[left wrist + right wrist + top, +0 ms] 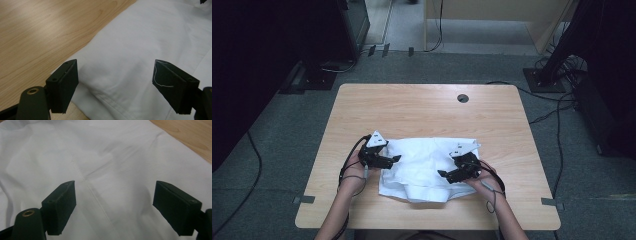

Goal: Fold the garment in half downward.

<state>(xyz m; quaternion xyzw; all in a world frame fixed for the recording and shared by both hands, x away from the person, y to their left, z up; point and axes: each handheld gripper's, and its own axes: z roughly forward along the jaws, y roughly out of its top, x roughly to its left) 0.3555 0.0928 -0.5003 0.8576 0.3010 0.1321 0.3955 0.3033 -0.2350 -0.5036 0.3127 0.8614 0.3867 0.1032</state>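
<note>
I have the white cloth [424, 167] lying crumpled on the near half of the table [422, 107], its long axis running left to right between my two hands. My left gripper [396, 159] hangs over its left edge with fingers [63, 86] spread and nothing between them, the hem just below and ahead. My right gripper [442, 174], fingers [60, 205] equally spread and empty, sits further in over the cloth's right half, so the left is nearer an edge to pinch.

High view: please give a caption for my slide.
Left gripper and right gripper, both open, over white cloth on wooden table.
</note>
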